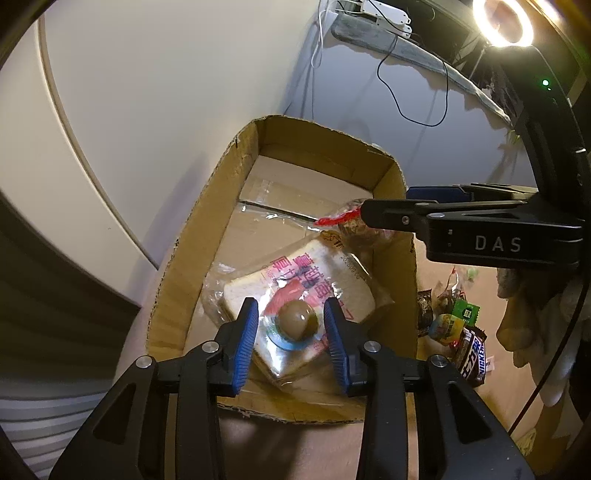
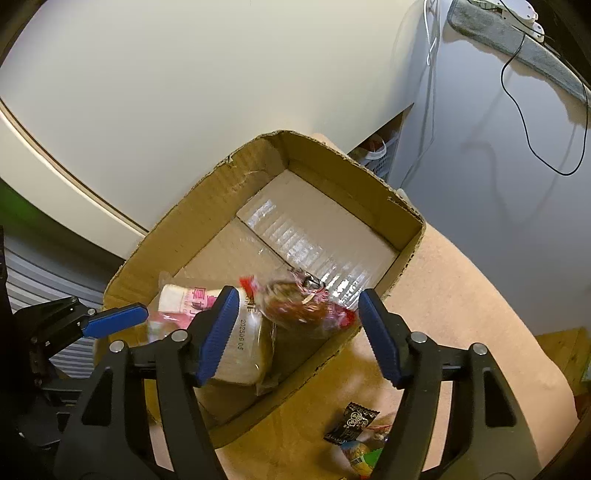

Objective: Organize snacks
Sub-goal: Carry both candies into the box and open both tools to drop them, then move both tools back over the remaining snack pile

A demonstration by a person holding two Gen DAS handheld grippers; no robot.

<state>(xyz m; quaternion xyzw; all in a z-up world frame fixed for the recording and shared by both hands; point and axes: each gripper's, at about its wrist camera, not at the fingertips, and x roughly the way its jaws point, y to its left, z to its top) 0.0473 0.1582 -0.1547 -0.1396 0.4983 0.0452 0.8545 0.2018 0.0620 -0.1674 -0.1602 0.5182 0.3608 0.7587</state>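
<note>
An open cardboard box (image 1: pixel 192 258) holds a bagged slice of bread (image 1: pixel 325 269) with pink print. A small brown jelly cup (image 1: pixel 295 321) lies on the bread, between the fingers of my open left gripper (image 1: pixel 291 325), which do not touch it. A clear bag with a brown pastry and red trim (image 2: pixel 299 306) is blurred in the right wrist view, above the box's near wall between the wide-open fingers of my right gripper (image 2: pixel 295 314). The box (image 2: pixel 177 236) and bread (image 2: pixel 236 343) show there too. The right gripper (image 1: pixel 406 221) reaches in from the right in the left wrist view.
Loose snacks lie on the tan table right of the box: a Snickers bar (image 1: pixel 474 354), a green packet (image 1: pixel 465 312), a black wrapped candy (image 2: pixel 351 424). A ring light (image 1: pixel 506 22) and its stand rise at right. A white wall and cables are behind.
</note>
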